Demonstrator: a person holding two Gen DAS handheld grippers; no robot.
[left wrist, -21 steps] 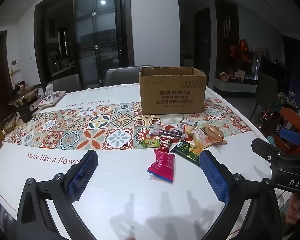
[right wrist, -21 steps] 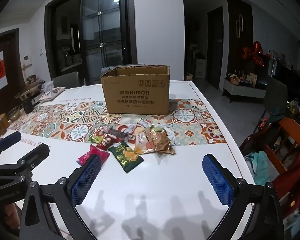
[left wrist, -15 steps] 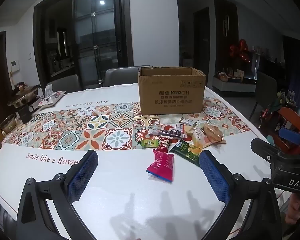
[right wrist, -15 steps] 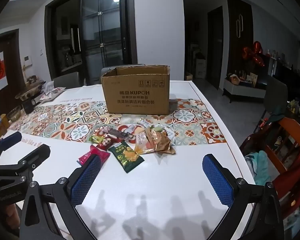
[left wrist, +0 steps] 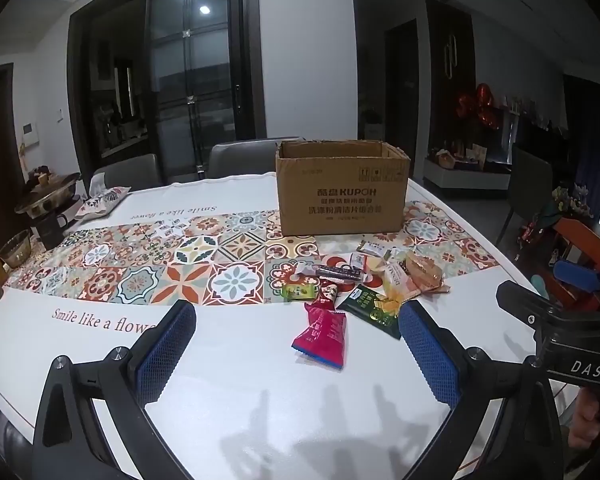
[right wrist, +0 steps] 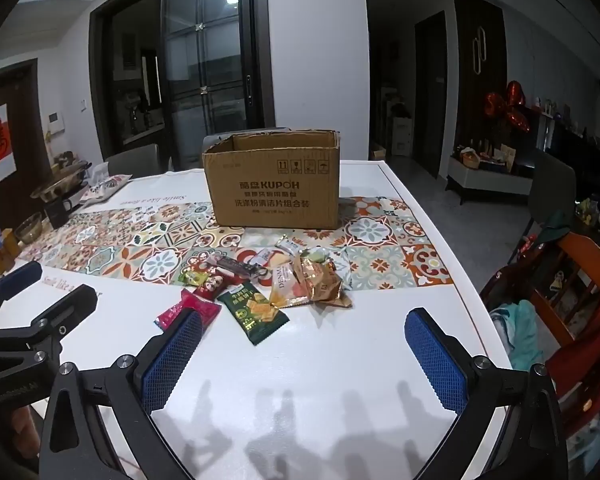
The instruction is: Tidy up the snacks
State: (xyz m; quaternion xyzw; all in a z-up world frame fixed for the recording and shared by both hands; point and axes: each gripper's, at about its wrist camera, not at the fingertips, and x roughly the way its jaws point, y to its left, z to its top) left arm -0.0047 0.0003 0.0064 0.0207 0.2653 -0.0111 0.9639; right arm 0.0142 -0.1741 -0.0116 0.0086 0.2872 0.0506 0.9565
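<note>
A pile of snack packets lies on the table in front of an open cardboard box (left wrist: 342,192) (right wrist: 274,182). Nearest are a red packet (left wrist: 322,334) (right wrist: 188,310) and a dark green cracker packet (left wrist: 374,308) (right wrist: 254,312). Behind them lie an orange-gold packet (right wrist: 320,280) (left wrist: 424,276), a pale packet (right wrist: 286,284) and several small ones. My left gripper (left wrist: 296,356) is open and empty, above the table short of the red packet. My right gripper (right wrist: 304,360) is open and empty, short of the green packet. Each gripper shows at the edge of the other's view.
A patterned tile runner (left wrist: 140,264) crosses the white table. A hot pot (left wrist: 46,200), a glass bowl (left wrist: 16,242) and a tissue pack (left wrist: 102,200) stand at the far left. Grey chairs (left wrist: 244,160) are behind the table, a red chair (right wrist: 580,300) at the right.
Both grippers have drifted slightly closer to the snack pile. Both stay open and empty, and the snacks have not moved.
</note>
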